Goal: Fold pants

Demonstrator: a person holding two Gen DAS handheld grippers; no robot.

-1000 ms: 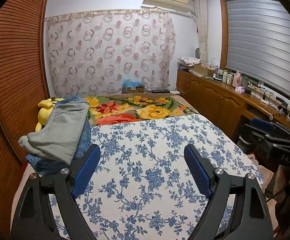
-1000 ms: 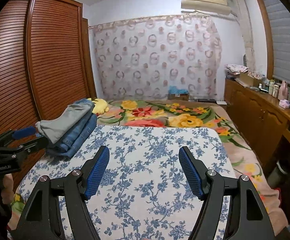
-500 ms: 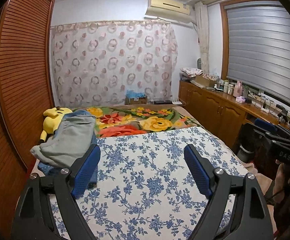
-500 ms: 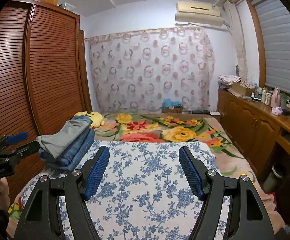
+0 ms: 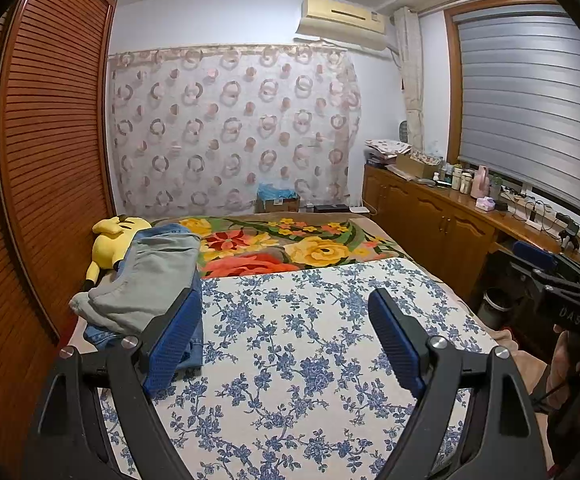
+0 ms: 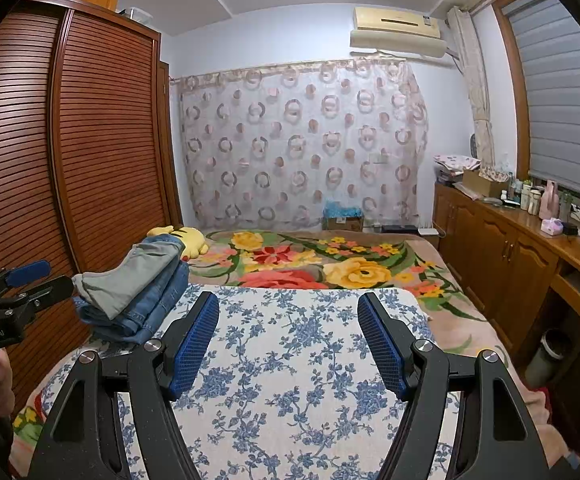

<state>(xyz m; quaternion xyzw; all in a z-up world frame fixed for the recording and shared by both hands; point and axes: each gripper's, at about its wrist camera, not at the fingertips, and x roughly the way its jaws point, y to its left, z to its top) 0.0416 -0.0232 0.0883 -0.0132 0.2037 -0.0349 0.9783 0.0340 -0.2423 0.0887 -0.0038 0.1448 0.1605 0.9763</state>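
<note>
Left wrist view: left gripper (image 5: 286, 336) held above the blue-floral cloth (image 5: 310, 344), fingers wide apart, nothing between them. Folded pants stack (image 5: 150, 280), grey pair on top of denim, sits far left on the bed, against the yellow plush toy (image 5: 110, 240). The left finger pad overlaps the stack's near corner in the picture; contact cannot be told. Right gripper (image 5: 546, 268) shows at the right edge beyond the bed side. The step looks like finishing or resetting; if another pair is to be laid, spread it flat mid-cloth and keep seams lined up before creasing.

Right wrist view: right gripper (image 6: 288, 338) also spread open and empty over the cloth. Pants stack (image 6: 134, 292) at the left, near the wardrobe doors (image 6: 70, 160); the left gripper (image 6: 22, 280) is just beside it. Open room: the whole cloth centre and the flowered blanket (image 6: 330, 264) farther back. Tight spots: wardrobe on the left, wooden cabinet (image 6: 502, 264) along the right, so sweep arms inward.
</note>
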